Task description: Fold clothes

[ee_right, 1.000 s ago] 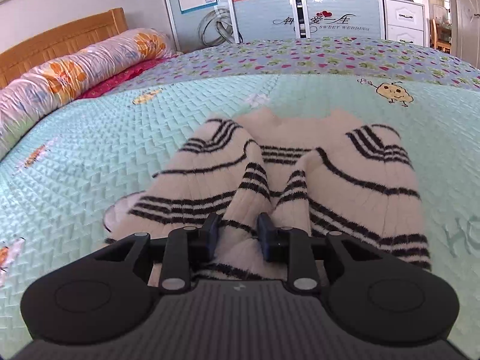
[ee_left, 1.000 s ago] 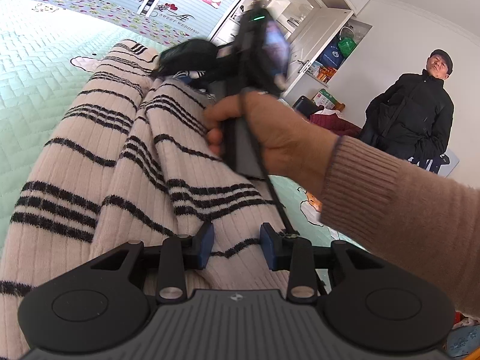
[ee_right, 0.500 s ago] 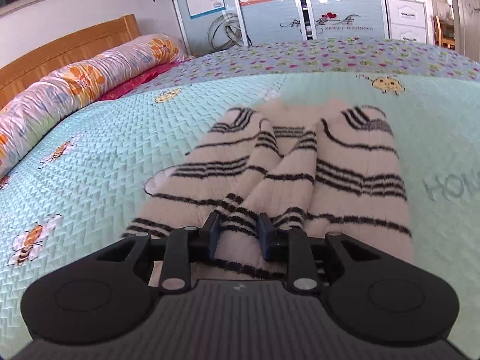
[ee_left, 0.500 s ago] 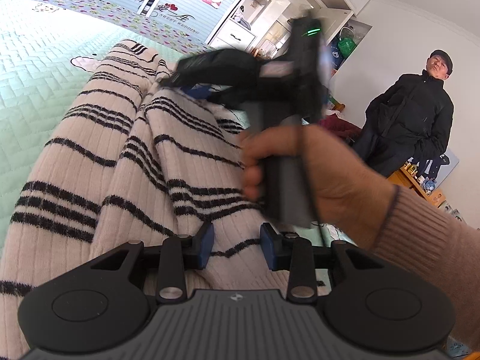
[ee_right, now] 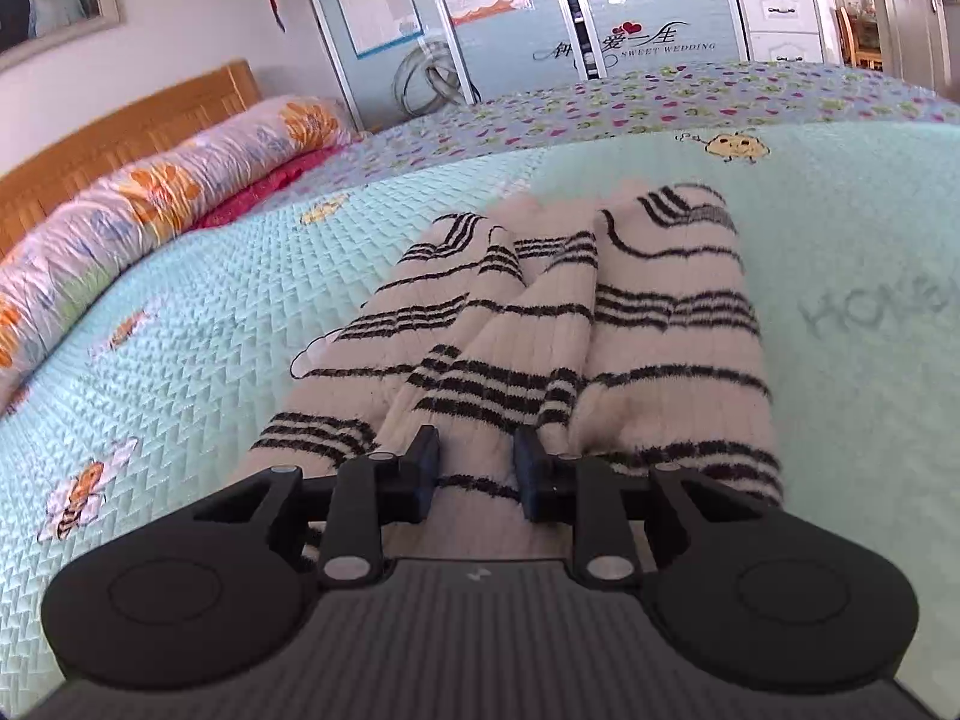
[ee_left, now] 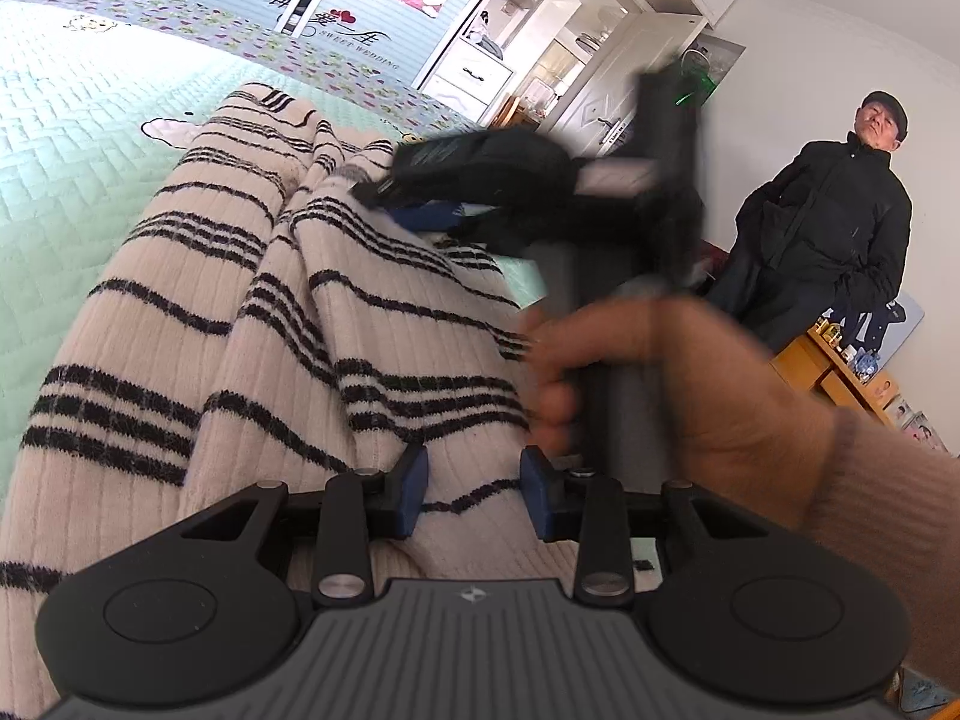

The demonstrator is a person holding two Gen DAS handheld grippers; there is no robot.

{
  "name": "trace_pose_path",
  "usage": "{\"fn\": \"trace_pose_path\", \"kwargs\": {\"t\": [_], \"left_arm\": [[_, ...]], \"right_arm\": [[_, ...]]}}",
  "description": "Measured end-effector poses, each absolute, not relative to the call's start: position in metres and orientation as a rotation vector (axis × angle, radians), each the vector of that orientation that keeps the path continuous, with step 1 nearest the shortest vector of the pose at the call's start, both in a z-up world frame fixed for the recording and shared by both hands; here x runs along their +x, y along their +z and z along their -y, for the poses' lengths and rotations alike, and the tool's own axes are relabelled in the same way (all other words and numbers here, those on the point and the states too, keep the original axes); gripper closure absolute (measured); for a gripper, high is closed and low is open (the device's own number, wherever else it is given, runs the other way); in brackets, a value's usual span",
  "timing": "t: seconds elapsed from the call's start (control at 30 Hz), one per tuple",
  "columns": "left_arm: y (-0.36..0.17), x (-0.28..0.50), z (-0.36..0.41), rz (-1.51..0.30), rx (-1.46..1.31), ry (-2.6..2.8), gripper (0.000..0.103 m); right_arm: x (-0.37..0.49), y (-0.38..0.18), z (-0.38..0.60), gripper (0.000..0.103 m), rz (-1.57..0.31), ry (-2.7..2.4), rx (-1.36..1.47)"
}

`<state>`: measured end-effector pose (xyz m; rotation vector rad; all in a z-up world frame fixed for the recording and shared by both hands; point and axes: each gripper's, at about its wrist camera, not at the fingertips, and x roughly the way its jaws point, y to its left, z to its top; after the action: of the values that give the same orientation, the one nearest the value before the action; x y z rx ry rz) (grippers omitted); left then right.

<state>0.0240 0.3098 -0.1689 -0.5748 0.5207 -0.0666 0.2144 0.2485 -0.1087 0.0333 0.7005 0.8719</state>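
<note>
Sliding toward three o'clock, the right gripper (ee_right: 474, 465) is pinching the striped sweater (ee_right: 600, 324) alongside the clamped left gripper (ee_left: 471, 489), readying the lengthwise fold.

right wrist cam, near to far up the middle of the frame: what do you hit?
right gripper → striped sweater → mint quilted bedspread → floral heart-print cover → wardrobe doors with "Sweet Wedding" lettering
</note>
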Motion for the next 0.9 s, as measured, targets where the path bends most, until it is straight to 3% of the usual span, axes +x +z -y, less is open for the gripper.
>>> {"fn": "trace_pose_path", "kwargs": {"t": [0.1, 0.17, 0.2, 0.3, 0.4, 0.57, 0.67, 0.8, 0.9], "left_arm": [[-0.169, 0.022, -0.307, -0.515, -0.572, -0.057, 0.067], [-0.170, 0.021, -0.308, -0.510, -0.579, -0.055, 0.068], [-0.170, 0.021, -0.309, -0.514, -0.583, -0.054, 0.068], [-0.170, 0.022, -0.308, -0.523, -0.573, -0.039, 0.070], [-0.165, 0.023, -0.300, -0.540, -0.511, -0.014, 0.070], [-0.151, 0.026, -0.283, -0.609, -0.400, 0.033, 0.070], [-0.134, 0.018, -0.279, -0.639, -0.411, 0.056, 0.070], [-0.106, -0.003, -0.276, -0.643, -0.480, 0.081, 0.072], [-0.094, -0.023, -0.269, -0.659, -0.477, 0.091, 0.067]], "right_arm": [[0.189, -0.085, -0.222, 0.075, -0.678, 0.886, 0.099], [0.182, -0.103, -0.217, 0.075, -0.760, 0.891, 0.080], [0.176, -0.116, -0.218, 0.081, -0.755, 0.886, 0.045], [0.163, -0.140, -0.223, 0.081, -0.736, 0.857, -0.051], [0.162, -0.120, -0.231, 0.078, -0.789, 0.823, -0.065], [0.119, -0.084, -0.171, 0.073, -0.730, 0.793, 0.188], [0.086, -0.084, -0.124, 0.066, -0.731, 0.733, 0.289], [0.058, -0.094, -0.084, 0.065, -0.799, 0.709, 0.332], [0.043, -0.093, -0.077, 0.065, -0.809, 0.765, 0.357]]}}
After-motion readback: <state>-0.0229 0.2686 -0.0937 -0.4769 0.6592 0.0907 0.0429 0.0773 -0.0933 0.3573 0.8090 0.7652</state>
